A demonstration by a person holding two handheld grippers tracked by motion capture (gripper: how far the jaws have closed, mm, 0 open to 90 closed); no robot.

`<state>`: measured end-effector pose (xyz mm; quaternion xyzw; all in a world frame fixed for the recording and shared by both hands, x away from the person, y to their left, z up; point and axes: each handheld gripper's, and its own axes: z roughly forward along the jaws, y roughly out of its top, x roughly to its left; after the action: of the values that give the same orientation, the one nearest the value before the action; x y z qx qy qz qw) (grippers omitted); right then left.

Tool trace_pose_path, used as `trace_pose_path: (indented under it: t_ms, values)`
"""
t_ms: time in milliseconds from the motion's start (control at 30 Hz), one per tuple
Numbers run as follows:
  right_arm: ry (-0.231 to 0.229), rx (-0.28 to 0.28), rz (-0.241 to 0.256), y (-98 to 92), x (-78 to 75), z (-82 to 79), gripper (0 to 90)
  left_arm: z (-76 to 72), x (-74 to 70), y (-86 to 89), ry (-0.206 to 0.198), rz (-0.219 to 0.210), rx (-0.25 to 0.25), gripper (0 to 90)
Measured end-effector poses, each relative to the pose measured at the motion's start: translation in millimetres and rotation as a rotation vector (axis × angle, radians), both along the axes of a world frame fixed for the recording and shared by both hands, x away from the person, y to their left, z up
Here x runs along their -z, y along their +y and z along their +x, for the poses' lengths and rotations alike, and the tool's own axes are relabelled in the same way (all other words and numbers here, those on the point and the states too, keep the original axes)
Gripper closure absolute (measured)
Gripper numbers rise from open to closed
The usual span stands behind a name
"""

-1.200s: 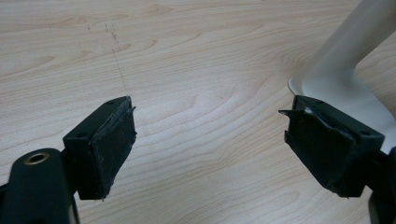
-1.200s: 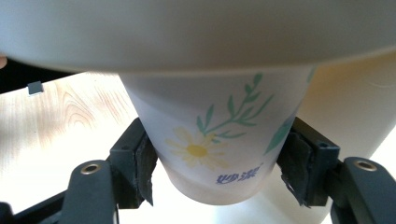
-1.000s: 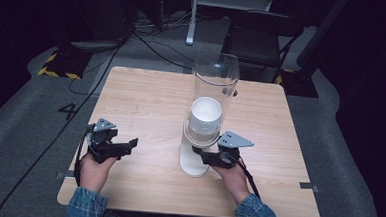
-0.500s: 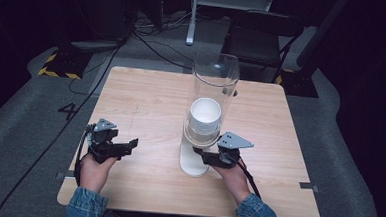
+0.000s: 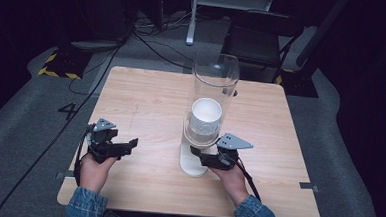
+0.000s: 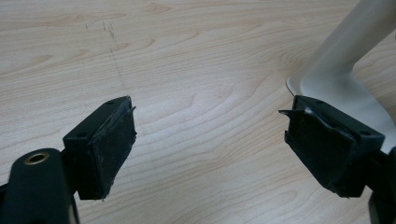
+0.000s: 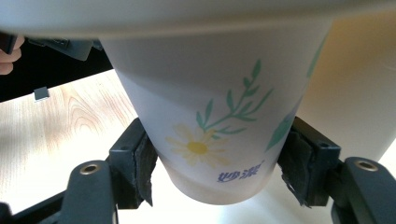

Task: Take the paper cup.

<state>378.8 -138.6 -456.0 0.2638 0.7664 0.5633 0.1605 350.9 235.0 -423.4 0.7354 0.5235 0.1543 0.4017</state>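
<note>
While the right gripper [image 5: 196,152] sits at the foot of the dispenser [image 5: 214,84] near the table's [image 5: 146,96] front-centre, its jaws are closed onto the bottom cup [image 7: 210,135] w/ both pads touching the cup's sides, as the right gripper view shows. That cup hangs from the underside of the dispenser; its rim is cut off by the white band across the top of that view, and its base hides the gap behind it. It carries a daisy print, green sprigs and small blue lettering too small to read fully. In the high view the clear tube holds a stack of white cups [image 5: 205,116]; how many, can't tell. The stand's [image 5: 192,164] white base is partly covered by the right hand [image 5: 232,178] & gripper.

Left gripper [image 5: 127,146] rests toward the table's front-left, well apart from the dispenser, jaws spread wide w/ nothing between them, bare wood under them in the left gripper view. The stand's base [image 6: 341,88] shows at that view's right edge, cut off behind the right jaw. The left hand [image 5: 93,171] holds the gripper from behind.

Vs the earlier frames: no visible change; both grippers, hands and the dispenser sit in the same places.
</note>
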Motion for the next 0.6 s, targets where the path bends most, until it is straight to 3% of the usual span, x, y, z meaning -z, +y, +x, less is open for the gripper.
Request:
trace_pose_path:
  t_ms: [100,167,267,433,600]
  values:
    - [0.013,-0.005,0.011,0.2,0.8,-0.5,34.6,0.2,0.0,-0.1,0.0,0.002,0.005,16.0]
    - [0.071,-0.017,0.028,2.2,4.2,-0.1,34.7,0.1,-0.1,0.0,0.0,0.001,0.005,16.0]
    - [0.1,-0.016,-0.016,4.1,11.0,1.9,34.8,-0.4,-0.6,0.3,-0.003,-0.006,-0.003,16.0]
    - [0.07,-0.012,-0.032,3.4,15.2,2.0,34.7,-0.2,-0.2,2.5,-0.003,-0.003,-0.004,16.0]
    - [0.072,-0.002,-0.056,2.5,20.9,2.3,34.6,0.1,0.0,1.9,-0.005,-0.006,-0.006,16.0]
